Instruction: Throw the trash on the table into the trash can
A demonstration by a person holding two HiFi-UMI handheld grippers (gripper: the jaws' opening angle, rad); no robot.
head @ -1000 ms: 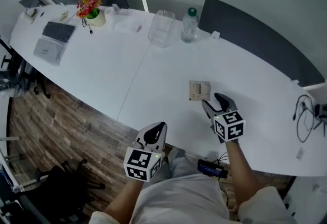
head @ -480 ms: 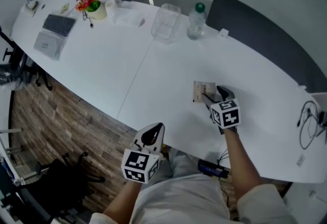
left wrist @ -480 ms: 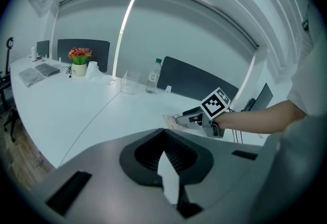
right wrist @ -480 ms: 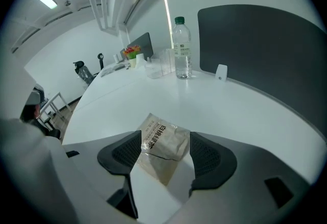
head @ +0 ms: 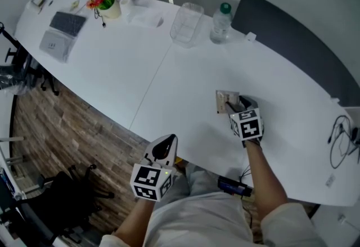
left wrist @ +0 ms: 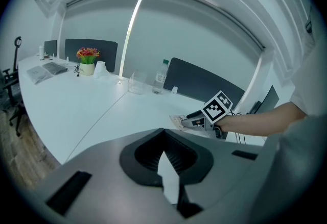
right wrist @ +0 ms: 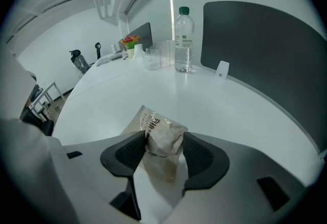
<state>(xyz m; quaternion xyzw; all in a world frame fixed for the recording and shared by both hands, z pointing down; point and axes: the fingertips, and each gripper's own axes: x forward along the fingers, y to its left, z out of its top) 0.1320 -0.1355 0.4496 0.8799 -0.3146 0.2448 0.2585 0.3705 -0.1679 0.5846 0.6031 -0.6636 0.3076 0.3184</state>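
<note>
Right, the right tongs (right wrist: 163, 139) are down on the tabletop (head: 140, 66), straddling the packet (head: 223, 99), a crinkled snack wrapper lying on the person's side of the white surface. The jaws have just been closing with the packet between them. Both pads now meet its sides and puff it up a little, so I'd call that a grip being taken. Nothing is lifted, though: the wrapper's tail lies flat on the tabletop.

Over on the other side, the left tongs (head: 163, 146) hang just off the tabletop's near edge above the person's lap, clenched tip to tip with nothing in them.

So this looks like early days. The packet is the only trash I can pick out, and it hasn't left the tabletop. Left to do: firm up the pinch, raise it, carry it off and drop it.

Where to is the question, because no obvious trash can shows in any view. A clear tub (head: 187, 23) stands beside a bottle (head: 221, 22) at the far side, well apart from the packet. Whether that tub is the trash can, I cannot tell.
</note>
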